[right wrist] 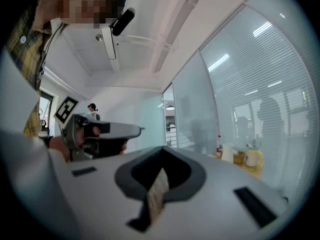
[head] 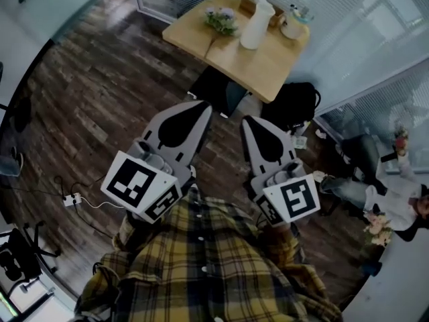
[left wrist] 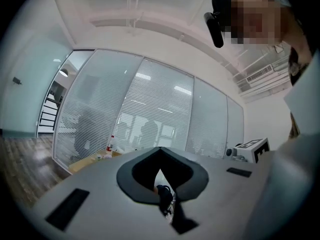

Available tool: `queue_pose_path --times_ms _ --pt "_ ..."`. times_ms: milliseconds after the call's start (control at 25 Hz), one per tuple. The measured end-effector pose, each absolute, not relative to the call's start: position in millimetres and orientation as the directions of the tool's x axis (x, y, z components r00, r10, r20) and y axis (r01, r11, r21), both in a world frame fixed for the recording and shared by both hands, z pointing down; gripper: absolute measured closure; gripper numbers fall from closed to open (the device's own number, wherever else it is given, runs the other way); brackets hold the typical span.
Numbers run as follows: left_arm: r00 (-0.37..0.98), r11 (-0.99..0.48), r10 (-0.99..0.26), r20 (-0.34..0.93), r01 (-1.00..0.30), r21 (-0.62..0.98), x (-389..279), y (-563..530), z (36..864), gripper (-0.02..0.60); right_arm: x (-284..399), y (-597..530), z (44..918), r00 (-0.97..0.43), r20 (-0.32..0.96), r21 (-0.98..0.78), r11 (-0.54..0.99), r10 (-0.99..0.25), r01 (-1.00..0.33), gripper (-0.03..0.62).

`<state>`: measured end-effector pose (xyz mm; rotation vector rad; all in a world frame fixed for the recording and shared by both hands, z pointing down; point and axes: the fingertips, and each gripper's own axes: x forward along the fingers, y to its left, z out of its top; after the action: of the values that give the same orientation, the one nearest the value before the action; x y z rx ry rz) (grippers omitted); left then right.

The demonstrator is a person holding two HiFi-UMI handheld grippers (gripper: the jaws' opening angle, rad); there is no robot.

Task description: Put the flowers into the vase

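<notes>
Two grippers: left gripper [head: 203,107] and right gripper [head: 247,121] side by side, near each other, just in front of the person's plaid shirt [head: 208,267], tips pointing forward and away from the body.
Left gripper state: jaws together, only a thin slit between the tips in the left gripper view [left wrist: 160,150]; nothing held.
Right gripper state: jaws together at the tips in the right gripper view [right wrist: 162,149]; nothing held.
Cubes: one marker cube on each gripper, left [head: 141,186] and right [head: 293,200], both at the rear ends, close to the shirt.
Flowers: small bunch [head: 222,20] lying on the table [head: 268,66], well ahead of both grippers' tips, apart from either jaw.
Vase: white, upright [head: 257,24], just right of the flowers, well ahead of both grippers and roughly in line with the right one; no flowers in it.
Table extras: cup [head: 293,27] right of the vase, brown box [head: 251,4] behind it.
Under table: black bag [head: 295,102] near the table edge, ahead and right of the right gripper.
Floor: dark wood planks [head: 87,79] below both grippers; white power strip [head: 70,198] left of the left gripper.
Right side: seated person [head: 395,193] well to the right of the right gripper.
Ahead: glass wall with blinds [left wrist: 150,114] behind the table.
</notes>
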<state>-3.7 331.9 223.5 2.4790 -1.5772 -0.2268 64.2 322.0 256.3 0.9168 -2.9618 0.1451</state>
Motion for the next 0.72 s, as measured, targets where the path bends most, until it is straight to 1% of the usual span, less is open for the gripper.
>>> queue_pose_path --times_ms 240,480,720 --pt "0.428 -0.419 -0.903 -0.026 -0.869 0.262 -48.0 294.7 228.7 0.572 34.7 278.3 259.9 -0.788 0.096 -0.067 0.786 -0.608 -0.615 0.582" --pt "0.429 -0.417 -0.903 -0.022 -0.862 0.289 -76.7 270.5 233.8 0.572 16.8 250.9 267.9 -0.766 0.129 -0.078 0.764 -0.63 -0.641 0.582" --pt "0.429 -0.407 -0.903 -0.003 -0.853 0.328 -84.2 245.6 243.5 0.572 13.6 227.9 278.6 -0.759 0.158 -0.101 0.754 -0.632 -0.649 0.582"
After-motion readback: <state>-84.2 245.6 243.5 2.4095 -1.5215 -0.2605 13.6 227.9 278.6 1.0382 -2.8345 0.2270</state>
